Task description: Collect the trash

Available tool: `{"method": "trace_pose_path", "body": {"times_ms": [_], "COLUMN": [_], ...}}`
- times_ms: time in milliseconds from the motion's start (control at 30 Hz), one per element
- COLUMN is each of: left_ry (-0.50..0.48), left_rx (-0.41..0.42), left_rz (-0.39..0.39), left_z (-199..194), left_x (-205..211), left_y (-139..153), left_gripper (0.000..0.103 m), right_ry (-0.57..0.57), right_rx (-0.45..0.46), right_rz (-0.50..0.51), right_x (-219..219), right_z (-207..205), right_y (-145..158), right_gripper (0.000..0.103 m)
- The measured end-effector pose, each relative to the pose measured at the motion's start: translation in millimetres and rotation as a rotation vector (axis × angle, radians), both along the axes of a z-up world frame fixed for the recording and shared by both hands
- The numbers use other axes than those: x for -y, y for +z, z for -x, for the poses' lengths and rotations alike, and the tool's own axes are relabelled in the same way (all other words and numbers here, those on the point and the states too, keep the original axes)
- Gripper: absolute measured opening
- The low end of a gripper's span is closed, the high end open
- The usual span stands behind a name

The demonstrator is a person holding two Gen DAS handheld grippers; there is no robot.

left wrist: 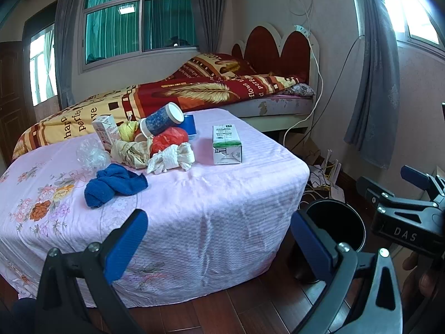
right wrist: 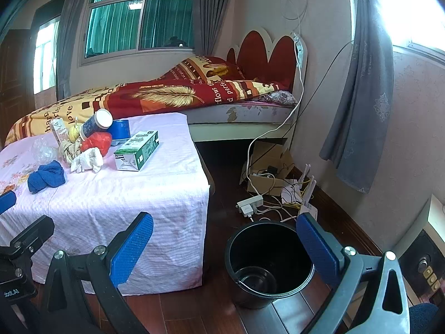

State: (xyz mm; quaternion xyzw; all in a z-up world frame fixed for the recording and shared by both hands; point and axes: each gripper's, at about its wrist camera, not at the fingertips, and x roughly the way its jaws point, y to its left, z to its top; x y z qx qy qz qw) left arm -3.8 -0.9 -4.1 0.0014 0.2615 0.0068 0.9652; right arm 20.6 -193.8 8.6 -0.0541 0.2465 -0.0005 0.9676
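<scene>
Both claws, left (left wrist: pixel 219 239) and right (right wrist: pixel 225 247), released and empty; trash pile (left wrist: pixel 150 142) on desk (left wrist: pixel 194 200) at 11 o'clock, bucket (right wrist: pixel 268 261) at 5 o'clock.

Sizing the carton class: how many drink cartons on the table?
2. A green-and-white carton lies alone toward the table's right side; a pink-and-white carton stands at the back left of the trash pile. More may be hidden under the pile.

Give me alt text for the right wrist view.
The open right gripper hangs over wood floor, above an empty black bucket. To the left, a pink-covered table holds trash: a green carton, crumpled paper, a blue cloth.
</scene>
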Motion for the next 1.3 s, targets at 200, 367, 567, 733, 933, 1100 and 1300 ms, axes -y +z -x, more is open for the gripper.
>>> {"method": "trace_pose_path", "body": {"times_ms": [200, 367, 567, 733, 933, 1100, 1300], "left_ry": [-0.001, 0.001, -0.001, 0.000, 0.000, -0.001, 0.000], "left_rx": [0.002, 0.003, 0.001, 0.003, 0.003, 0.004, 0.004], "left_rz": [0.002, 0.002, 0.000, 0.003, 0.001, 0.002, 0.001], "left_z": [0.6, 0.4, -0.3, -0.3, -0.4, -0.1, 0.0], "left_x": [-0.1, 0.1, 1.5, 1.0, 1.1, 2.4, 1.9], "left_y": [-0.2, -0.4, -0.2, -0.3, -0.6, -0.7, -0.3], "left_gripper": [0.103, 0.103, 0.103, 0.103, 0.103, 0.103, 0.103], "right_ry": [0.000, -0.001, -0.001, -0.002, -0.002, -0.002, -0.001], "right_rx": [0.000, 0.000, 0.001, 0.001, -0.001, 0.000, -0.002], "right_rz": [0.000, 0.001, 0.000, 0.002, 0.002, 0.003, 0.003], "right_x": [0.6, 0.6, 1.0, 0.8, 0.5, -0.7, -1.4], "right_z": [0.4, 0.0, 0.1, -0.1, 0.1, -0.6, -0.7], "right_y": [0.6, 0.6, 1.7, 1.7, 0.9, 0.7, 0.1], "right_gripper": [0.103, 0.103, 0.103, 0.103, 0.103, 0.103, 0.103]}}
